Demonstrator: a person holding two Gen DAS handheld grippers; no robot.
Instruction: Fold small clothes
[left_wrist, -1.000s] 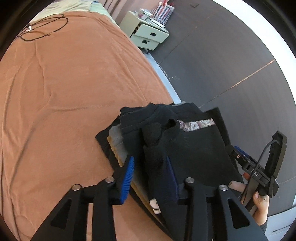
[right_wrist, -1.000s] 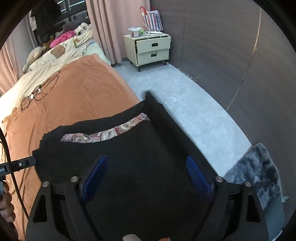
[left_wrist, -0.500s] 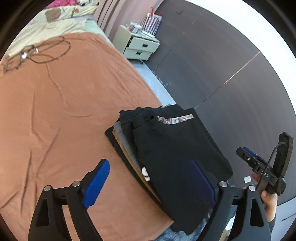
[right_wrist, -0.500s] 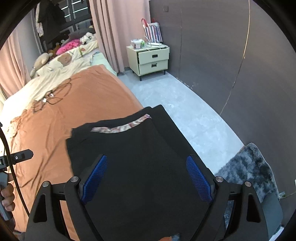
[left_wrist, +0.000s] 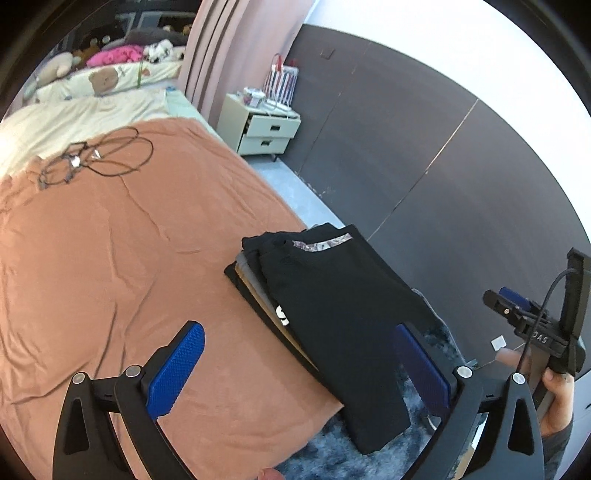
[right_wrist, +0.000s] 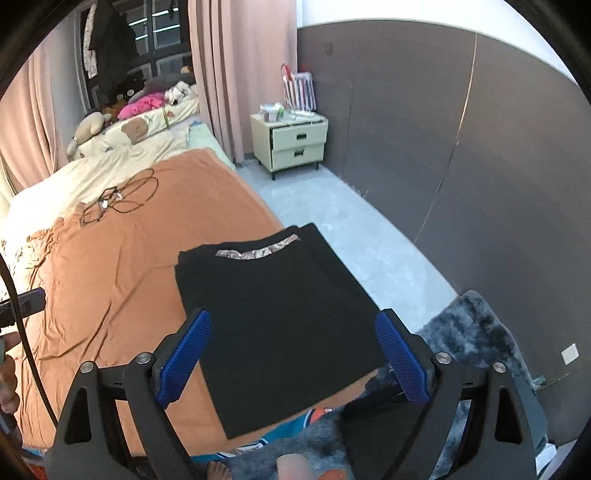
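A folded black garment (left_wrist: 332, 295) with a patterned collar strip lies on top of a stack of folded clothes (left_wrist: 251, 280) at the near right corner of the orange-covered bed (left_wrist: 110, 258). Its near end hangs over the bed's edge. My left gripper (left_wrist: 297, 334) hovers above and short of the stack, its jaws opening wide with nothing between the blue pads (left_wrist: 181, 362). In the right wrist view the same black garment (right_wrist: 277, 314) lies below my right gripper (right_wrist: 293, 321), whose jaws are opening too and hold nothing. A hand holds the right gripper (left_wrist: 535, 288) at the far right.
A tangled black cable (left_wrist: 99, 158) lies far up the bed. A cream nightstand (right_wrist: 295, 144) stands by the curtain and dark wall. A grey fluffy rug (right_wrist: 472, 332) covers the floor beside the bed. Pillows and plush toys (right_wrist: 110, 122) sit at the headboard.
My left gripper let go of the black garment's edge and opened wide. Both grippers pulled back and up from the stack, which now looks smaller and lies flat.
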